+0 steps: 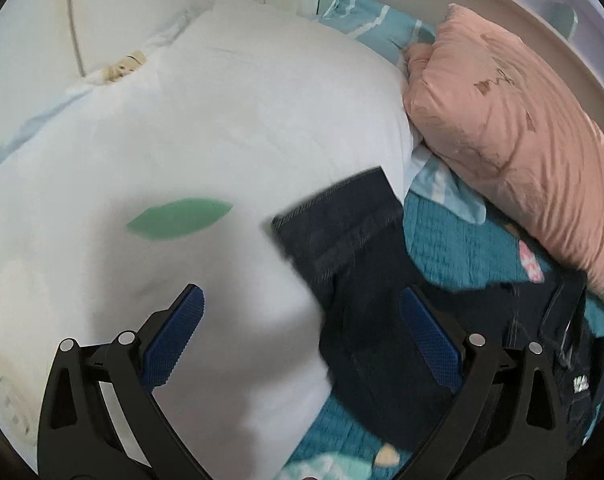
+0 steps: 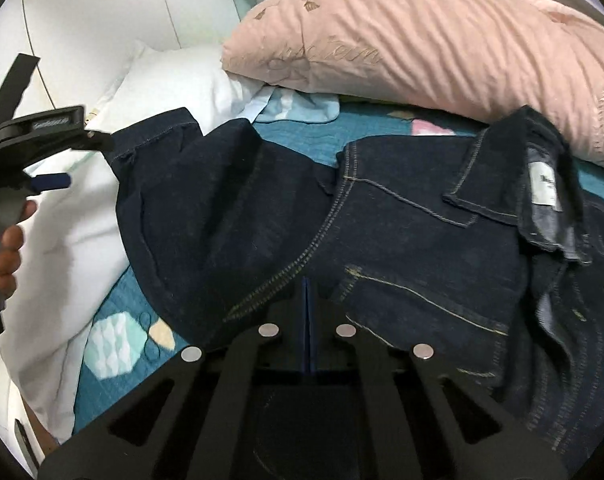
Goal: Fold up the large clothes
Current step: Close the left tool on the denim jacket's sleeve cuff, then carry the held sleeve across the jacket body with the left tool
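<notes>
The dark blue denim jacket (image 2: 341, 216) lies spread on the teal quilted bedspread (image 2: 114, 304), its sleeve against a white pillow (image 1: 182, 128); the right gripper (image 2: 307, 308) is clenched empty, the left gripper (image 1: 302, 332) gapes over the sleeve, so folding probably begins by pinching that cuff.

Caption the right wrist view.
Right gripper shut above a dark denim jacket spread on the bed beside a pink pillow.

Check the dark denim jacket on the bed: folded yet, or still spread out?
Still spread out. The denim jacket lies open across the teal bedspread, its sleeve stretched onto the white pillow, collar and label showing.
</notes>
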Demonstrator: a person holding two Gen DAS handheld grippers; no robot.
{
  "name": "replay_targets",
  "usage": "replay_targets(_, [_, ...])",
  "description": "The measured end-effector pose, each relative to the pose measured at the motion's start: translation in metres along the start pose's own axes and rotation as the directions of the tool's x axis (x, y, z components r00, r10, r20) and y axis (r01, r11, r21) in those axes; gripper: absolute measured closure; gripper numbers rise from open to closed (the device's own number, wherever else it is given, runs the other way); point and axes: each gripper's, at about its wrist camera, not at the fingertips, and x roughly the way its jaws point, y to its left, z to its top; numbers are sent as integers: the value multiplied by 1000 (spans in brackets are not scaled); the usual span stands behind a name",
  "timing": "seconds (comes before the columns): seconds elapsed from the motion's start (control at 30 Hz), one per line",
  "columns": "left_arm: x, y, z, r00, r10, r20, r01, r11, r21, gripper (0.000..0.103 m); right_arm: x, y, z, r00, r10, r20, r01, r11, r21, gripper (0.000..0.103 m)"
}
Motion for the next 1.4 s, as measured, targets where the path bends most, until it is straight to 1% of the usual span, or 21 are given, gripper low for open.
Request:
replay_targets(0.1, [16, 1, 7, 1000, 0, 5, 0, 1000, -12, 5, 8, -2, 3, 1000, 10, -14, -10, 1000, 22, 102])
replay_targets(0.17, [19, -3, 9, 999, -8, 32, 8, 1000, -3, 6, 14, -3, 3, 1000, 17, -20, -16, 1000, 25, 102])
replay_targets(0.2, [21, -6, 11, 999, 3, 42, -4, 1000, 13, 10, 18, -5, 4, 999, 22, -23, -21, 999, 27, 101])
replay_targets(0.23, [25, -9, 12, 999, 16, 46, -17, 999, 29, 16, 21, -6, 4, 999, 25, -26, -24, 999, 29, 99])
replay_targets(0.27, [28, -13, 13, 998, 48, 50, -51, 997, 51, 34, 24, -7, 3, 999, 26, -32, -25, 999, 33, 99])
replay_targets(0.3, [30, -17, 12, 996, 71, 54, -74, 995, 69, 39, 26, -9, 2, 999, 31, -34, -30, 999, 40, 99])
replay_targets(0.33, [31, -19, 12, 996, 67, 62, -71, 994, 77, 41, 27, -9, 2, 999, 35, -33, -33, 998, 44, 99])
replay_targets(0.4, [31, -20, 9, 994, 70, 79, -77, 993, 85, 54, 29, -9, 1, 999, 35, -33, -34, 999, 40, 99])
replay_targets(0.43, [30, -20, 8, 994, 66, 90, -73, 994, 84, 57, 29, -8, 1, 999, 35, -28, -34, 999, 40, 99])
replay_targets(0.5, [29, -21, 7, 995, 32, 91, -40, 995, 91, 90, 28, -9, 0, 999, 36, -23, -35, 998, 43, 99])
replay_targets(0.53, [27, -21, 6, 996, 18, 90, -26, 995, 92, 90, 28, -9, 1, 999, 39, -24, -38, 998, 49, 99])
replay_targets(0.6, [14, -25, 1, 992, 11, 124, -25, 994, 110, 91, 21, -9, -1, 999, 49, -14, -48, 997, 64, 101])
replay_targets(0.7, [-13, -28, -2, 986, -28, 162, 10, 994, 112, 91, 23, -5, -3, 998, 49, -42, -46, 997, 62, 102])
replay_targets(0.77, [-34, -32, -3, 980, -50, 191, 28, 993, 115, 91, 29, -7, -5, 996, 55, -65, -50, 995, 83, 102])
replay_targets(0.9, [-89, -36, -11, 958, -78, 275, 44, 991, 127, 91, 29, -5, -4, 996, 64, -58, -58, 994, 95, 102])
replay_targets(0.97, [-107, -36, -14, 950, -86, 301, 52, 991, 120, 91, 21, -11, -2, 994, 106, -32, -100, 984, 145, 102])
replay_targets(1.03, [-121, -38, -19, 945, -87, 316, 51, 992, 118, 91, 14, -11, -2, 991, 136, -12, -132, 976, 171, 102])
replay_targets(1.13, [-144, -38, -27, 933, -97, 347, 60, 991, 117, 91, 10, -3, -8, 987, 162, -15, -156, 972, 178, 102])
replay_targets(1.23, [-160, -42, -33, 929, -138, 343, 101, 987, 122, 91, 21, -2, -14, 981, 177, -75, -159, 966, 202, 102])
replay_targets(1.33, [-169, -60, -41, 928, -152, 341, 104, 982, 155, 91, 29, -6, -16, 975, 202, -98, -178, 962, 208, 103])
replay_targets(1.4, [-175, -78, -46, 926, -149, 346, 90, 979, 182, 91, 23, -7, -14, 974, 205, -101, -181, 962, 202, 103])
